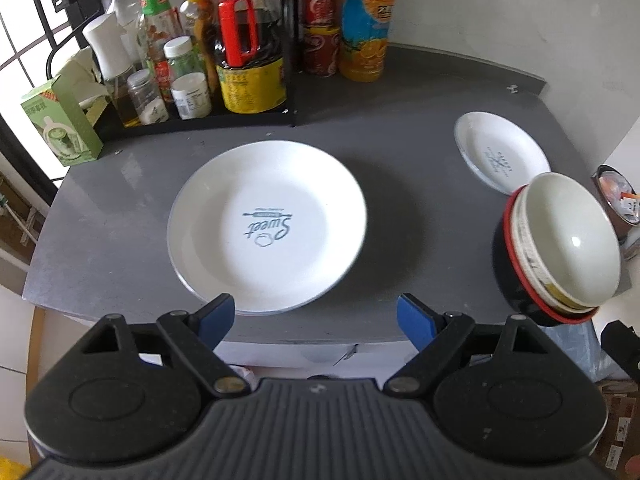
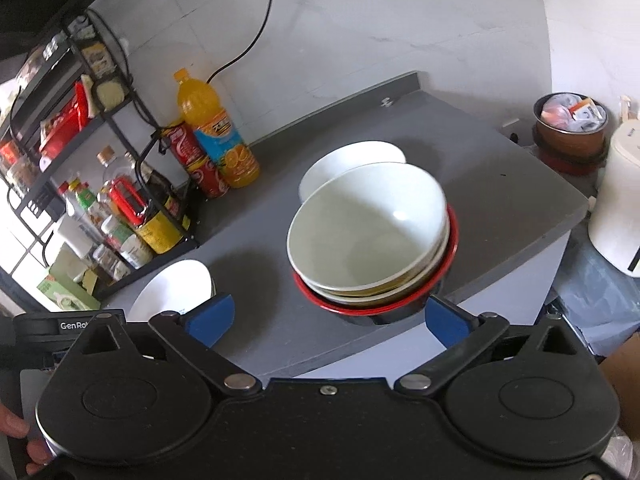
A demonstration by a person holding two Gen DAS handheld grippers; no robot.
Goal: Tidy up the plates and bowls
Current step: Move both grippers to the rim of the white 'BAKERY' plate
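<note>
A large white plate (image 1: 266, 228) printed "Sweet" lies in the middle of the grey countertop (image 1: 120, 220). My left gripper (image 1: 316, 316) hovers open just before the plate's near rim, nothing between its blue pads (image 1: 218, 316). At the right front corner stand stacked bowls (image 1: 560, 244): pale bowls nested in a black bowl with a red rim. A small white plate (image 1: 500, 152) lies behind them. In the right wrist view, my right gripper (image 2: 328, 316) is open and empty, just short of the bowl stack (image 2: 368, 232). The small plate (image 2: 352, 164) is beyond it, the large plate (image 2: 172, 292) at lower left.
A black rack (image 1: 192, 60) of bottles and jars fills the back left, with a green box (image 1: 60, 120) beside it. Cola cans (image 1: 320, 20) and an orange juice bottle (image 1: 366, 20) stand at the back. A white kettle (image 2: 616, 208) and a brown pot (image 2: 572, 128) sit right of the counter.
</note>
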